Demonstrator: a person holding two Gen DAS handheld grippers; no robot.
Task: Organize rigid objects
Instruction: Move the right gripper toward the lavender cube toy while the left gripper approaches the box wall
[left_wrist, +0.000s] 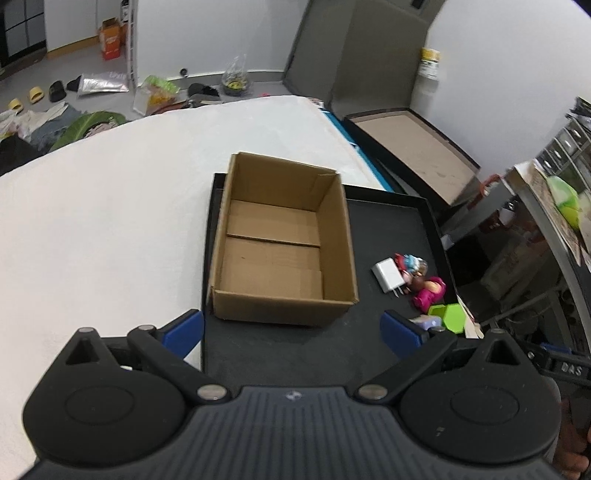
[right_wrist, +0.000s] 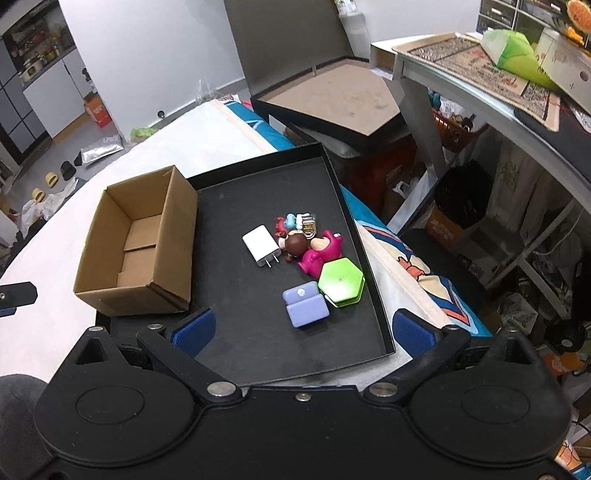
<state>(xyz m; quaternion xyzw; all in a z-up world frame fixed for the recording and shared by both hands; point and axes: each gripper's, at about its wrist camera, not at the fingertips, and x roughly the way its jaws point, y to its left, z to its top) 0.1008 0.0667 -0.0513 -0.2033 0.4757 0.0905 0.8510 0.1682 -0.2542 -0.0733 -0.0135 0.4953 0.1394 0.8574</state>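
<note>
Right wrist view: right gripper (right_wrist: 301, 330) above the near edge of the shallow black rectangular tray (right_wrist: 354, 206), jaws spread wide, nothing held; open brown cardboard box (right_wrist: 138, 240) standing in the tray's left part, nothing visible inside; right of the box, a tight cluster on the tray floor: white plug charger (right_wrist: 260, 245) nearest the box, brown-headed toy figure (right_wrist: 295, 245) touching it, pink plastic toy (right_wrist: 319, 253) beyond, green hexagonal case (right_wrist: 341, 280) and lilac rounded case (right_wrist: 306, 304) side by side, touching, towards the near edge. Left wrist view: left gripper (left_wrist: 291, 330) low over the tray's near edge in front of the box, jaws wide apart, holding nothing; tray on a white-covered bed (left_wrist: 110, 221).
</note>
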